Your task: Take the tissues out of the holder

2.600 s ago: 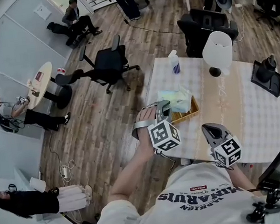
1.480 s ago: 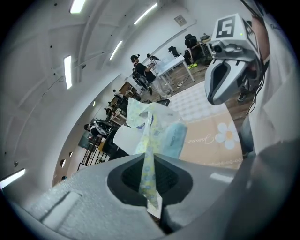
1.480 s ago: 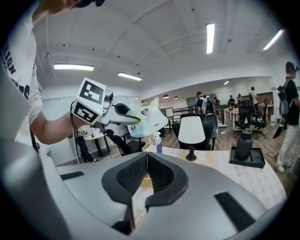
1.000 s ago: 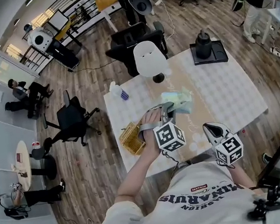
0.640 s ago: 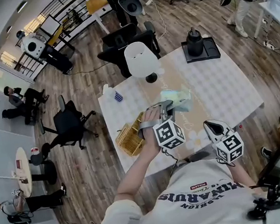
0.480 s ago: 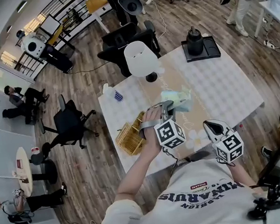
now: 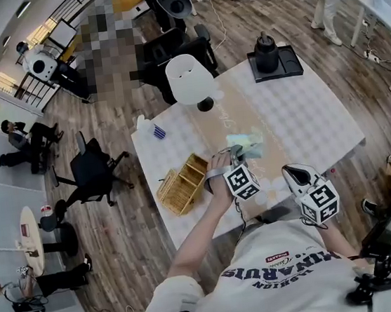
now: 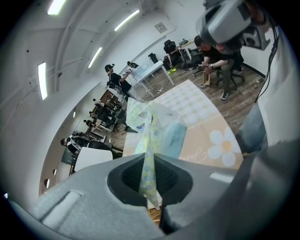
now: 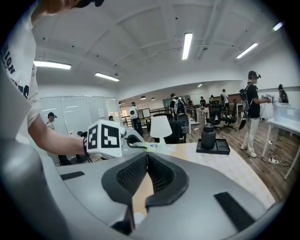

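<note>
The bare left arm (image 7: 200,223) stretches forward, its grey left tool (image 7: 234,157) pinched shut on a pale crinkled tissue pack (image 7: 246,145). The grey right tool (image 7: 291,172) sits near the torso, jaws together, empty.

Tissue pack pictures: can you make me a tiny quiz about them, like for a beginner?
1. True or false: the pale green plastic tissue pack is outside the woven straw basket.
2. What does the left gripper pinch? A the pack's wrapper, B a white lamp, C a black jug.
3. Fill in: the right gripper has its jaws ____, with nothing between them.
Key: 1 true; 2 A; 3 shut.
</note>
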Demonstrator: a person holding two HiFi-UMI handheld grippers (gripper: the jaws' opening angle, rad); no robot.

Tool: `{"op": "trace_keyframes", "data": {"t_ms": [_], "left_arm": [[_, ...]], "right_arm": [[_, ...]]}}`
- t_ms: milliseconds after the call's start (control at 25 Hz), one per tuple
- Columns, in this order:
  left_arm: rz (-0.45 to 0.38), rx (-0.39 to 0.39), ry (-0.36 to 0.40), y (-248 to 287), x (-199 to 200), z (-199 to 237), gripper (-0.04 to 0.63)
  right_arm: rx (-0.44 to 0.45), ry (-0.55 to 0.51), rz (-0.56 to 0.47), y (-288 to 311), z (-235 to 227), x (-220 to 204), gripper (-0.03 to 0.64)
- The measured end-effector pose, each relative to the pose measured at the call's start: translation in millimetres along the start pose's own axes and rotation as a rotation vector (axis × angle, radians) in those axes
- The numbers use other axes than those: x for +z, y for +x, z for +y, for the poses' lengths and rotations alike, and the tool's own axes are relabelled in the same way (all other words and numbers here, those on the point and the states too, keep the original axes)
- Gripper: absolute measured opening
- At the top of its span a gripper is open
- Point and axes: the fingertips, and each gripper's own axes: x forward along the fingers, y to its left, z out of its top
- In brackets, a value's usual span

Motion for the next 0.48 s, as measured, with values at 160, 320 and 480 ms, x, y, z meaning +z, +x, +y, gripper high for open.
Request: {"op": "trace_keyframes", "data": {"t_ms": [160,320,480], "left_arm": [[0.038,-0.046,-0.018,41.0,-15.2,-35.3,0.006],[0.087,-0.067,-0.011,78.2,-29.3,-62.1,0.005],[0.162,-0.09,-0.016,117.0,-54.5,-88.4,0.005]], "right_arm": [[-0.01,-0.001,0.009,-3.1,-5.6,-1.1,0.008],[-0.013,-0.005,0.012,-2.4,-13.1,0.2,0.008],[0.005,-0.021,0.013,2.5,-14.2,4.0,0.008]]}}
